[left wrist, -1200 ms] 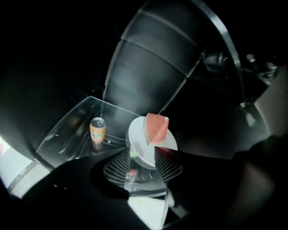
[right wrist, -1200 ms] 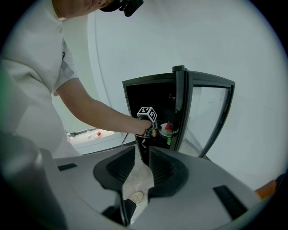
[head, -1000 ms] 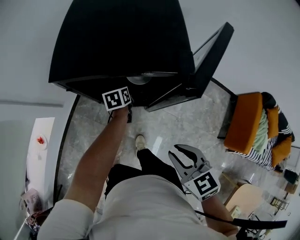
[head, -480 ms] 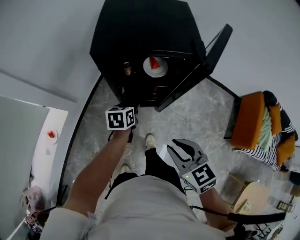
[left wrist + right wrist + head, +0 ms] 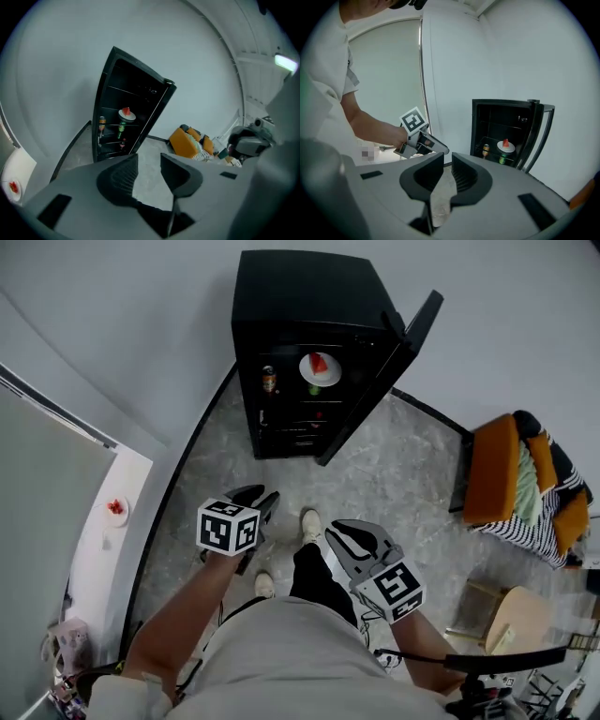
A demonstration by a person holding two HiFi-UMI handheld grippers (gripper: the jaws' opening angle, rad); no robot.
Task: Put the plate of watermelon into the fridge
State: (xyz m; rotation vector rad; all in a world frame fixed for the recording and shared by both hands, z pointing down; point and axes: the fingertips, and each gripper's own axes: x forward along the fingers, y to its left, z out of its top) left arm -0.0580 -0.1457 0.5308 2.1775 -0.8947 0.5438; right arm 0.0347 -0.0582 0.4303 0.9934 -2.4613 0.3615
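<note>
Your left gripper (image 5: 259, 496) and right gripper (image 5: 339, 532) hold nothing, with the jaws a little apart.
The plate of watermelon (image 5: 320, 368) sits on a shelf inside the black fridge (image 5: 298, 294), well away from you. Its door (image 5: 410, 345) stands open on the right side. Bare floor (image 5: 380, 474) lies between you and the fridge.

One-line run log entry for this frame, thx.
stage: plate placed | plate of watermelon: on fridge shelf | door: open | left gripper: open, empty | right gripper: open, empty | both: away from fridge
</note>
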